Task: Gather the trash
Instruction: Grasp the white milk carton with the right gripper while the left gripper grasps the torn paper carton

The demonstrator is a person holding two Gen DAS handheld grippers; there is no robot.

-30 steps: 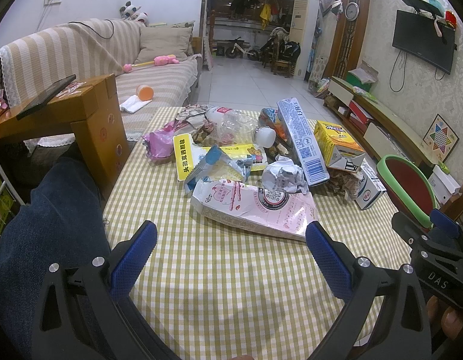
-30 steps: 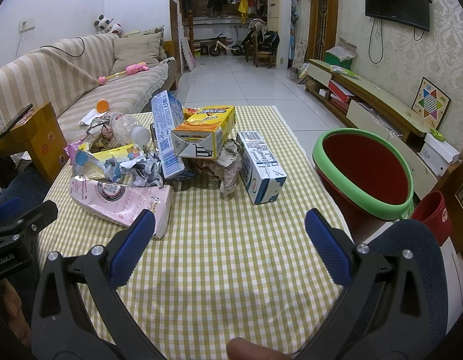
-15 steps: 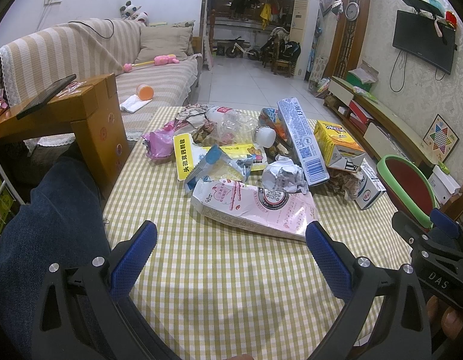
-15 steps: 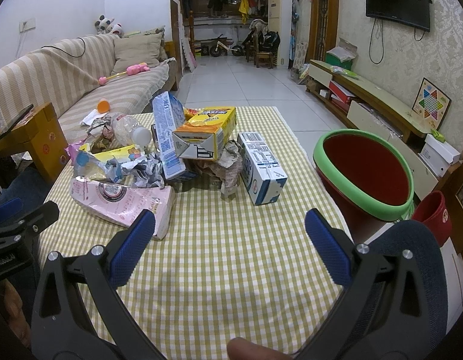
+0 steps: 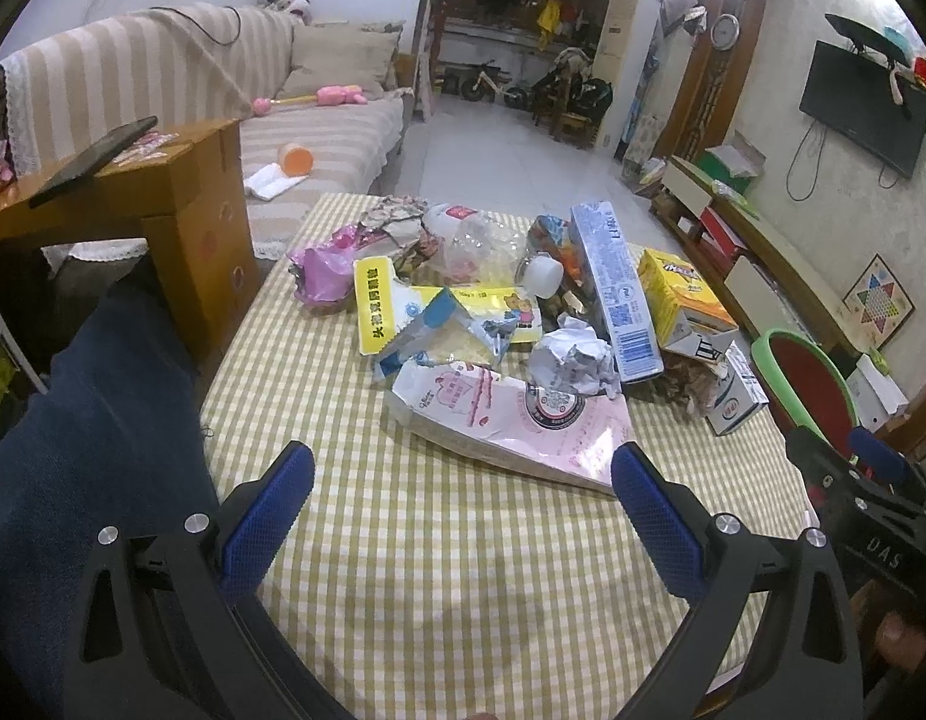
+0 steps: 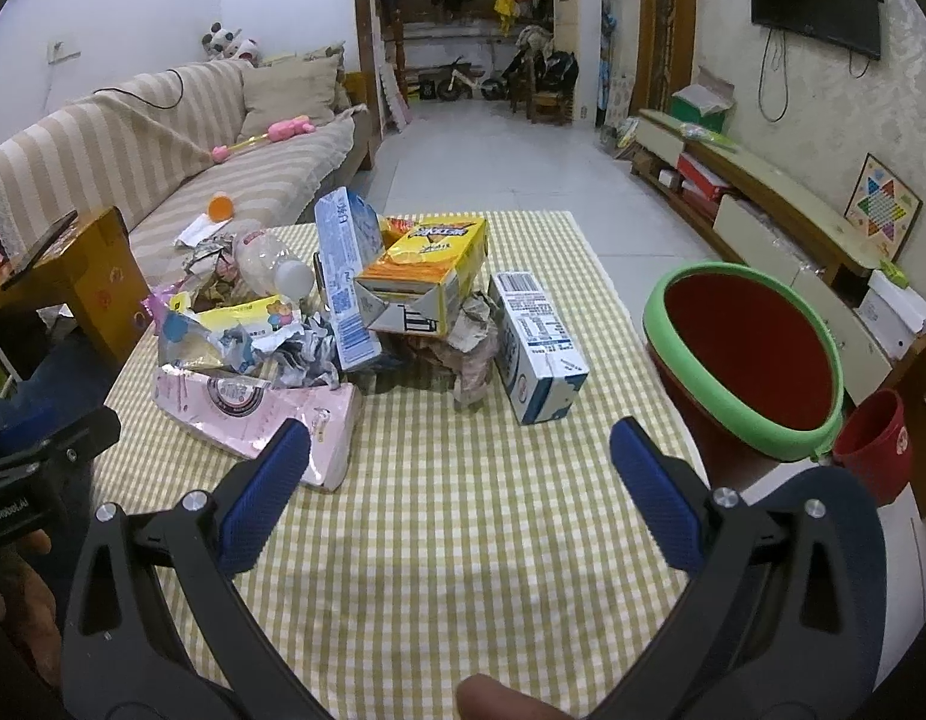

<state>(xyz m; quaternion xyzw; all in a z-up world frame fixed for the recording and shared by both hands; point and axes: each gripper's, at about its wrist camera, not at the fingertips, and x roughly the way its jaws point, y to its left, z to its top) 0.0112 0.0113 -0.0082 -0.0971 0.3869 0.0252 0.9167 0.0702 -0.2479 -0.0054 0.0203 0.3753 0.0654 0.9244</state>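
A heap of trash lies on the checked table: a flat pink bag nearest me, crumpled paper, a tall blue-white carton, a yellow box and a clear bottle. In the right wrist view I see the pink bag, the yellow box and a blue-white milk carton. A red bin with a green rim stands right of the table. My left gripper and right gripper are both open and empty, short of the heap.
A wooden side table with a phone on it stands at the left, with a striped sofa behind. A small red cup sits beside the bin. A low TV bench runs along the right wall.
The right gripper has moved slightly closer to the heap. The left gripper has barely moved. Both stay open.
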